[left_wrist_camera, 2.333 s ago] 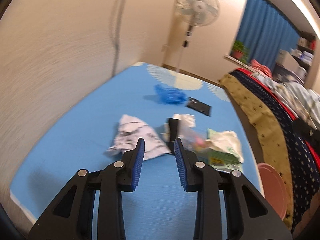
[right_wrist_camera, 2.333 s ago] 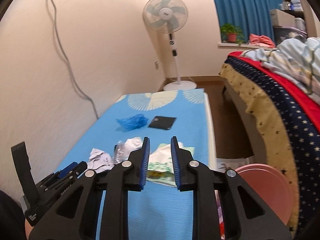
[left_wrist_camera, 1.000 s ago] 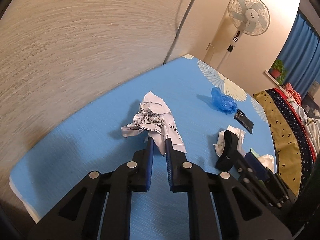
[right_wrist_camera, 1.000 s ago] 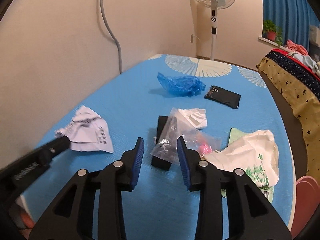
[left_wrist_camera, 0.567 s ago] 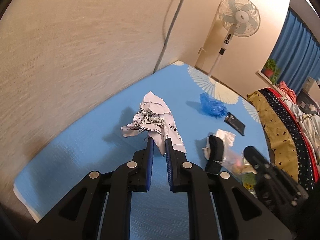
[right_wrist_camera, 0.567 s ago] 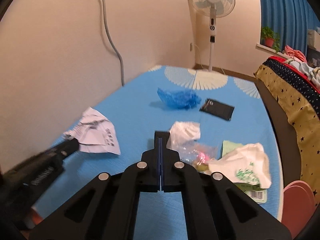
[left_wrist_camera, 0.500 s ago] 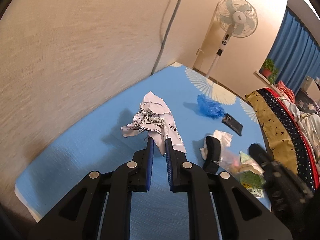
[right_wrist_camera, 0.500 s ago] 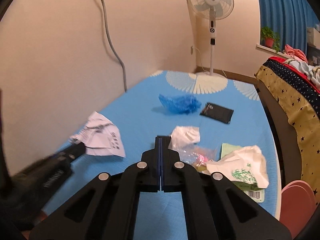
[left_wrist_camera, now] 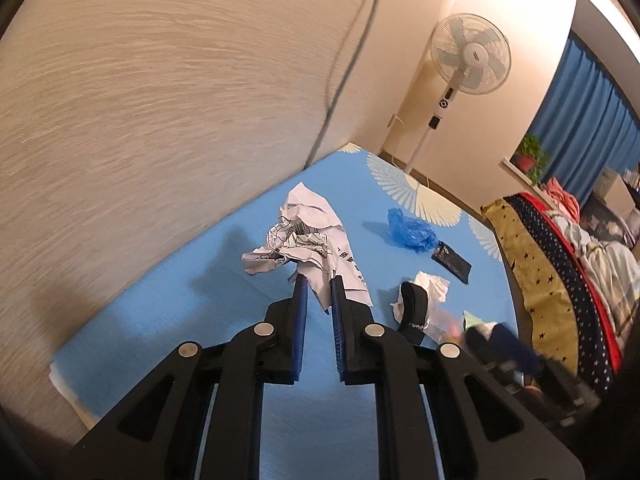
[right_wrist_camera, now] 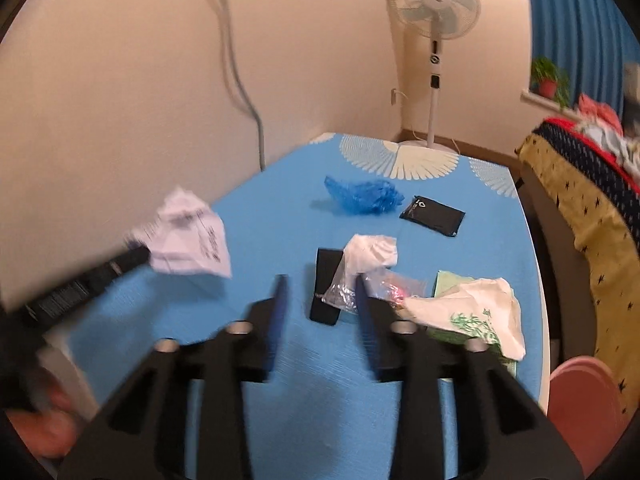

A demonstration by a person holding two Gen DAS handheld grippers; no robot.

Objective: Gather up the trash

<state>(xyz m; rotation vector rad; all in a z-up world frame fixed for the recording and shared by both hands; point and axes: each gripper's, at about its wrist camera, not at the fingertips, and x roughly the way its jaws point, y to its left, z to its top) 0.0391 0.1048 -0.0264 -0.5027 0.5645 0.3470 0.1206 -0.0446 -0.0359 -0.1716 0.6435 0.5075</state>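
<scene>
Left wrist view shows the left gripper (left_wrist_camera: 318,284) with its two blue pads pressed on a crumpled printed paper (left_wrist_camera: 304,240), which hangs between them above the blue table cover (left_wrist_camera: 168,320). Right wrist view shows the same paper (right_wrist_camera: 192,244) lifted at the left side, clear of the cover. The right gripper (right_wrist_camera: 320,284) has its fingers wide apart and holds nothing; it hovers over the pile of trash. Just ahead of its fingertips lie a black flat object (right_wrist_camera: 326,292), a clear plastic bag (right_wrist_camera: 352,284) with a white tissue (right_wrist_camera: 370,254) on it, and to the right a white bag with green print (right_wrist_camera: 472,308). Farther away are a blue crumpled plastic (right_wrist_camera: 364,196) and a black packet (right_wrist_camera: 432,216), near each other. A standing fan (right_wrist_camera: 434,12) is by the wall behind the table, and a pink round bin (right_wrist_camera: 580,392) is at the lower right.
</scene>
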